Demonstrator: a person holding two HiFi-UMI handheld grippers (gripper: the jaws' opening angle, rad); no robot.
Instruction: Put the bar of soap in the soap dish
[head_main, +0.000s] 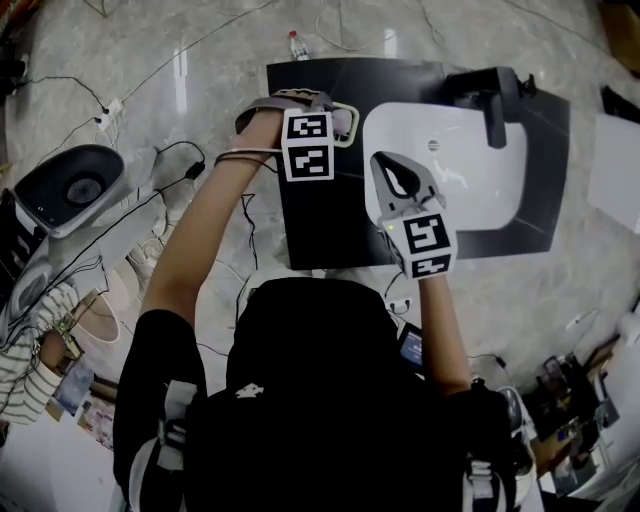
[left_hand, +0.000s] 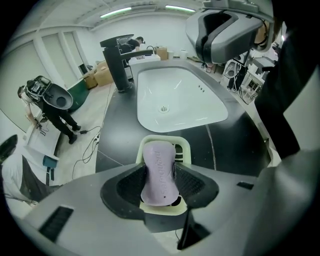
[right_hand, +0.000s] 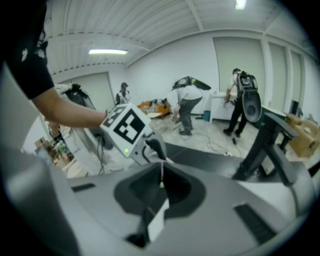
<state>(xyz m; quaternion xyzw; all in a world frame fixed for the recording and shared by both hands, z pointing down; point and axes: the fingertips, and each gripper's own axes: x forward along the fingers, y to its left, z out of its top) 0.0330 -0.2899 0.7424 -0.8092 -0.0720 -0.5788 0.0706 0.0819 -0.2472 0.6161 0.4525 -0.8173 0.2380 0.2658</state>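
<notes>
A lilac bar of soap (left_hand: 160, 172) sits between the pads of my left gripper (left_hand: 161, 181), which is shut on it. The bar hangs lengthwise over the pale green soap dish (left_hand: 181, 144); whether it touches the dish I cannot tell. The dish stands on the black counter (left_hand: 225, 145) left of the white basin (left_hand: 180, 100). In the head view the left gripper (head_main: 332, 120) points steeply down at the dish (head_main: 351, 128). My right gripper (head_main: 398, 178) hovers over the basin's left rim, shut and holding nothing, as its own view (right_hand: 159, 172) shows.
A black faucet (head_main: 492, 100) stands at the basin's (head_main: 455, 175) far side. A small bottle (head_main: 298, 45) and cables lie on the floor beyond the counter (head_main: 320, 220). Several people stand in the room's background (right_hand: 187, 107).
</notes>
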